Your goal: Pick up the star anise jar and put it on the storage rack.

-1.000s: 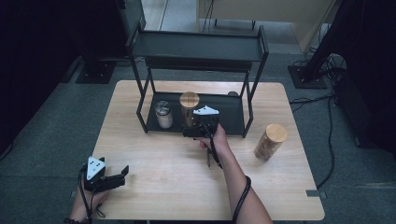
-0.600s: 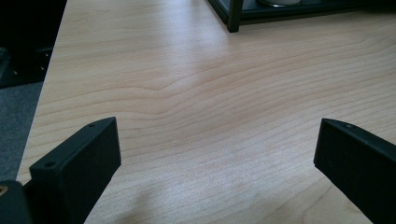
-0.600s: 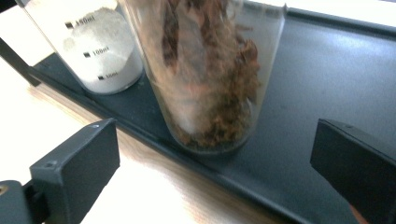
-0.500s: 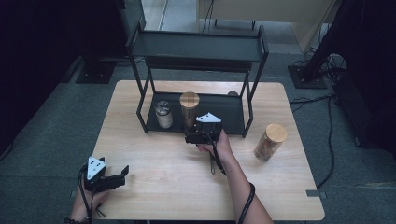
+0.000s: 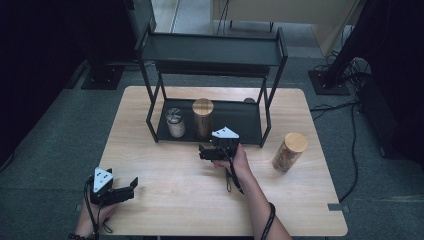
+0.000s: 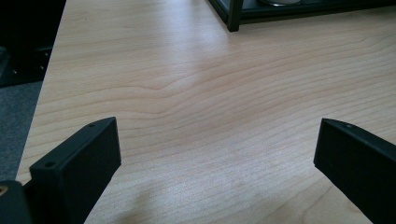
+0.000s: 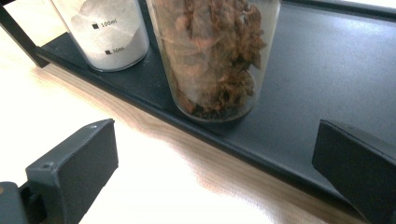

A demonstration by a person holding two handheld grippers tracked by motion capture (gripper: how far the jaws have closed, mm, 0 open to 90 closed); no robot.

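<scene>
At the left of the high view, the left gripper [image 5: 131,184] rests low over the near left part of the counter [image 5: 165,200], held by the person's left hand [image 5: 92,212]. Its jaws are spread wide with nothing between them; in the left gripper view they frame only bare wood grain, with a corner of the black rack [image 6: 232,18] at the top edge.

Further right, the two-level black rack [image 5: 210,50] stands on the far middle of the counter. On its lower shelf a small jar with a metal lid [image 5: 174,122], holding white powder, stands just beside a taller jar with a wooden lid [image 5: 202,118], which is packed with brown dried material. In the right gripper view the small jar [image 7: 106,32] sits left of the taller jar [image 7: 215,56], both upright near the shelf's front edge.

The right gripper [image 5: 202,153], in the person's right hand [image 5: 232,162], hovers just in front of that shelf edge, near the taller jar. Its jaws have just been opening and are spread wide, with nothing between them; the jar stands beyond them, untouched.

At the right, a second jar with a wooden lid [image 5: 288,152] stands on the counter, well apart from the rack.
</scene>
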